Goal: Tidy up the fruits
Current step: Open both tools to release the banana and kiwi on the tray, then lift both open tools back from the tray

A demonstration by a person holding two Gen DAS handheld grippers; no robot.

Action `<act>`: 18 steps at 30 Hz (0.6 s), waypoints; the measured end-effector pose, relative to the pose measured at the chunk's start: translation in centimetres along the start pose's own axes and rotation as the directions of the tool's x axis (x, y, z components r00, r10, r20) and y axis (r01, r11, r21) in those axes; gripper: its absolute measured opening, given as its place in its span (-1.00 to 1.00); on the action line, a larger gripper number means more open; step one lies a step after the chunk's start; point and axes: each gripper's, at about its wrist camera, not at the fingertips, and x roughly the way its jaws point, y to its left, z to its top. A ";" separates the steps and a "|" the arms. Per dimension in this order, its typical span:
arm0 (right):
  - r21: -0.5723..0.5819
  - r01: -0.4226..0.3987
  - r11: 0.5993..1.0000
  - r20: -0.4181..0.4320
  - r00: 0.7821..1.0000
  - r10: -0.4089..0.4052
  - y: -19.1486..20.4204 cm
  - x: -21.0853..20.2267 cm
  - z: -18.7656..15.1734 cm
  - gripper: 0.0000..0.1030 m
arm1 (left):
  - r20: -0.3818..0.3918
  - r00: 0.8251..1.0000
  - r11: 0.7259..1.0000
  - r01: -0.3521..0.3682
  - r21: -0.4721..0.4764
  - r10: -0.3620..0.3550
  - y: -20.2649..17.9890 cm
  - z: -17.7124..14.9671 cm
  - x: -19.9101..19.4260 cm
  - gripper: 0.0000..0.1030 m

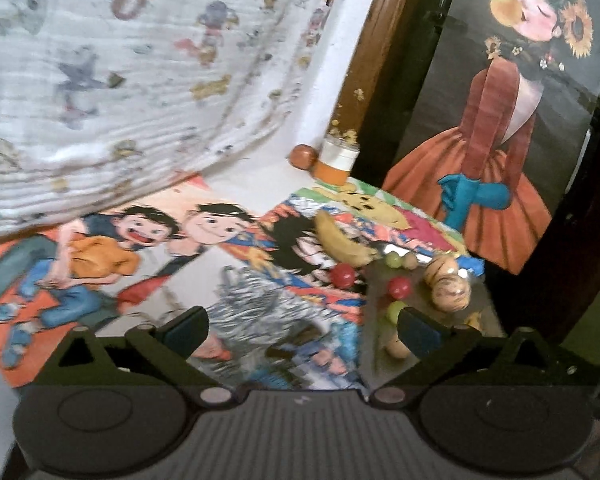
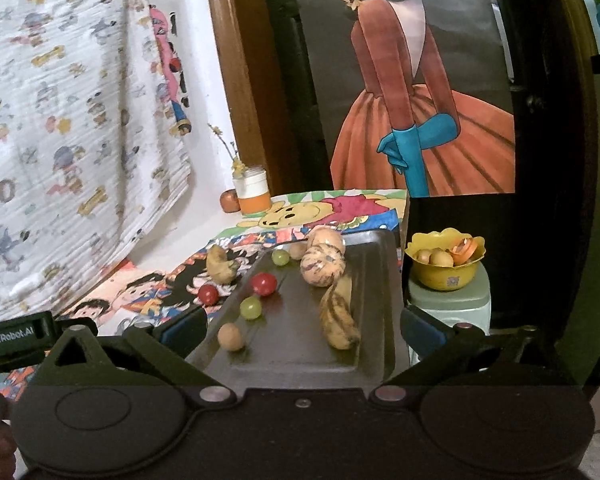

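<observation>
A dark metal tray [image 2: 384,280] lies on a cartoon-printed mat. On it are three striped tan melons [image 2: 323,266], a red fruit [image 2: 264,283], two green grapes [image 2: 251,307] and a small tan fruit [image 2: 231,336]. A yellow-brown banana [image 2: 220,266] and a second red fruit [image 2: 208,294] rest on the mat left of the tray. My right gripper [image 2: 304,328] is open over the tray's near end, holding nothing. My left gripper [image 1: 304,330] is open above the mat, empty, with the tray [image 1: 420,296], banana [image 1: 342,244] and red fruit [image 1: 343,275] ahead to its right.
A yellow bowl [image 2: 444,266] of small fruits sits on a pale green stand right of the tray. A white-and-orange jar [image 2: 252,192] and a brown ball [image 2: 229,201] stand at the back corner. Printed cloth [image 2: 60,140] hangs on the left; a dark door with a poster stands behind.
</observation>
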 end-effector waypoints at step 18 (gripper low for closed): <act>-0.105 -0.046 0.993 -0.130 0.991 0.032 3.4 -5.8 -5.3 0.99 | -0.024 0.988 0.986 -0.153 0.073 0.155 4.3 -3.6 -7.2 0.99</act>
